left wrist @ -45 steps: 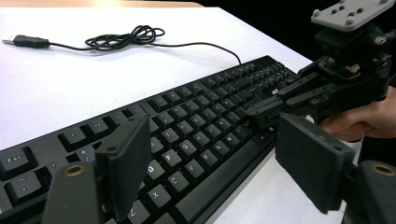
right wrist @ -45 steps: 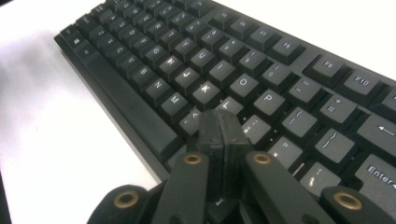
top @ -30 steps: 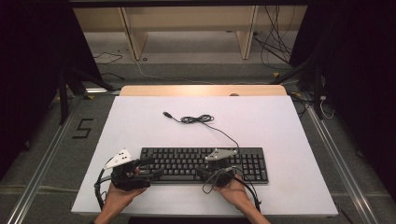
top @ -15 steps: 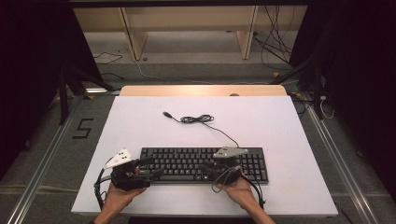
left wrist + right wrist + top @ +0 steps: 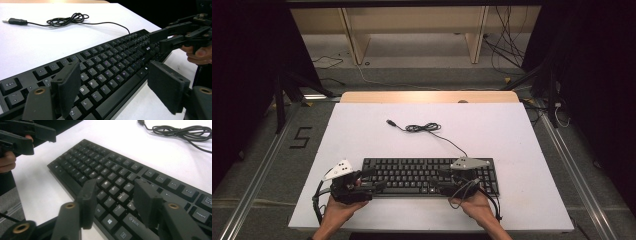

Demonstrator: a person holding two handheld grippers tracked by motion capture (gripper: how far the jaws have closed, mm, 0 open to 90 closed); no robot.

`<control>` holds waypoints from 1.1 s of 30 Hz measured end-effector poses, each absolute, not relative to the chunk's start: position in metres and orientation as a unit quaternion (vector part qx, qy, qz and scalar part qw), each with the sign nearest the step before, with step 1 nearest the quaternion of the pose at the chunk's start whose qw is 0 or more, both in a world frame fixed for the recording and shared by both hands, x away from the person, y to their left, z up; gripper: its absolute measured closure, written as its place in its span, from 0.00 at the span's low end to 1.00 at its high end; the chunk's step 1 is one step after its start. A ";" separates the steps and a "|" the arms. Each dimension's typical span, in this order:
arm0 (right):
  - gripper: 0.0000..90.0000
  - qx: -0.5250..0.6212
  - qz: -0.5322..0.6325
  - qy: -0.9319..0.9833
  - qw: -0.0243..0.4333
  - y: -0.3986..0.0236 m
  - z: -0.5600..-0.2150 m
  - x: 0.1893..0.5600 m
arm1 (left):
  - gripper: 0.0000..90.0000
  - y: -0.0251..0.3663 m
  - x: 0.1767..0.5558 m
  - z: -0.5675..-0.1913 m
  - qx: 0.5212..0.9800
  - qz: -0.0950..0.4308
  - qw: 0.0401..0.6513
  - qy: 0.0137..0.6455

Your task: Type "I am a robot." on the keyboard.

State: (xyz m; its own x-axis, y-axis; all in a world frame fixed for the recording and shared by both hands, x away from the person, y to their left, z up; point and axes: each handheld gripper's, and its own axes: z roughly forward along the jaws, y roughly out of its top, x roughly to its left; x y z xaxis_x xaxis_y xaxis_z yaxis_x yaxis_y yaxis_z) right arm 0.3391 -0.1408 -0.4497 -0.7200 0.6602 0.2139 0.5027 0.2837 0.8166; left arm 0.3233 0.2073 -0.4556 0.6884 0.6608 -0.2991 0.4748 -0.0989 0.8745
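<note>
Table (image 5: 362, 125), white and wide, carrying one black keyboard (image 5: 412, 172) near the front edge, long side parallel to that edge. Behind the keyboard, its thin cable (image 5: 447, 140) trailing back toward mid-table, bunched into a loose coil (image 5: 422, 128) and ending in a free USB plug (image 5: 390, 122), connected to nothing.

Left gripper (image 5: 371, 180) over the keyboard's left end: jaws spread wide, nothing between them but open air, one jaw above the lower letter rows and the other out past the front edge over bare table. Right gripper (image 5: 439, 181) over the right half of the main key block: jaws parted moderately, likewise holding nothing, hanging above the keys near the shift and punctuation keys; contact with any key impossible to confirm.

Likely trouble from here: keys pressed or caps popped by a jaw coming down hard between rows; keyboard skidding or pivoting on the smooth table under a one-sided push; uneven lift from only one end, tilting the board; cable coil dragged, or plug snagged, by any big shift.
</note>
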 end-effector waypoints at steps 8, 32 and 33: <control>0.48 0.365 0.485 0.789 0.089 -0.152 -0.447 0.329 | 0.29 0.207 0.323 -0.456 0.739 0.083 0.548 0.383; 0.41 0.396 0.507 0.755 0.131 -0.202 -0.445 0.300 | 0.29 0.206 0.319 -0.455 0.741 0.079 0.548 0.381; 0.40 0.397 0.508 0.754 0.131 -0.203 -0.445 0.300 | 0.29 0.207 0.319 -0.455 0.741 0.080 0.548 0.381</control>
State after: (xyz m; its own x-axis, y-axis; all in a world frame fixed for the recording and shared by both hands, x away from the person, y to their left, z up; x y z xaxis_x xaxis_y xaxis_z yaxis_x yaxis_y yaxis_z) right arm 0.2996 -0.2027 -0.4445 -0.6508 0.7310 0.2053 0.4650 0.1700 0.8688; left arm 0.3188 0.2070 -0.4546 0.6972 0.6515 -0.2991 0.4771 -0.1102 0.8719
